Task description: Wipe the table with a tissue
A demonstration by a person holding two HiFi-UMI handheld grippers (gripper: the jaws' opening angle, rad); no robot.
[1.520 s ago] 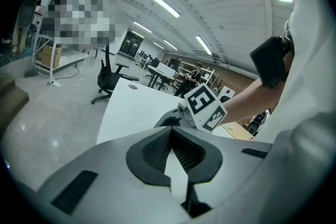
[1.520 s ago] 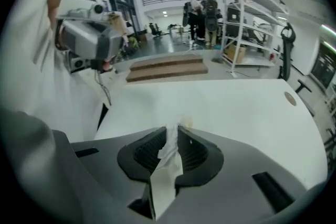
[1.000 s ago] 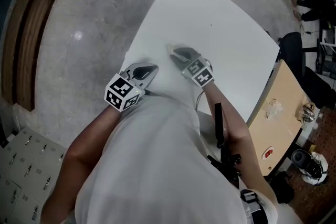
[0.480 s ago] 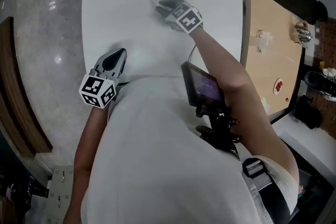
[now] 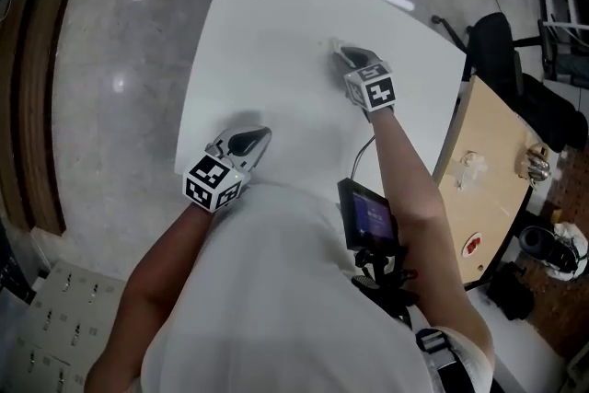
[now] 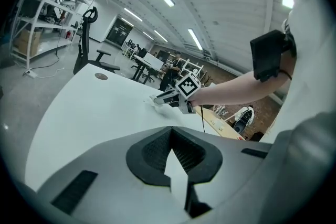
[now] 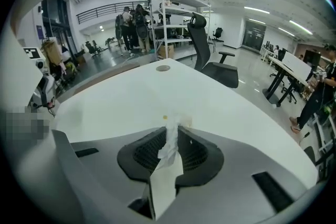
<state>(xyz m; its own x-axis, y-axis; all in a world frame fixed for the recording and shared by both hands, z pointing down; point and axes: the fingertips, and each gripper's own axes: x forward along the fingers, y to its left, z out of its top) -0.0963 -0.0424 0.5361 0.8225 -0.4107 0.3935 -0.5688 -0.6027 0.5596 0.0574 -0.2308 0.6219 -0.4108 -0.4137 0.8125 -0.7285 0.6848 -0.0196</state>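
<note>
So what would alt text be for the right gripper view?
The grey two-jaw right gripper pinches a crumpled white paper tissue over a curved white table. A small yellowish speck lies just beyond the tissue; a black office chair and white shelving rack stand past the far edge.

Right gripper (image 5: 340,54) with tissue (image 7: 169,145) far on table (image 5: 276,41), left gripper (image 5: 259,137) near edge

- No legible txt, nos. or brands anywhere I look.
- Left marker cube (image 5: 213,180), right marker cube (image 5: 377,91): b/w squares only, no chars.
- Chest screen (image 5: 368,214): lit, unreadable.
</note>
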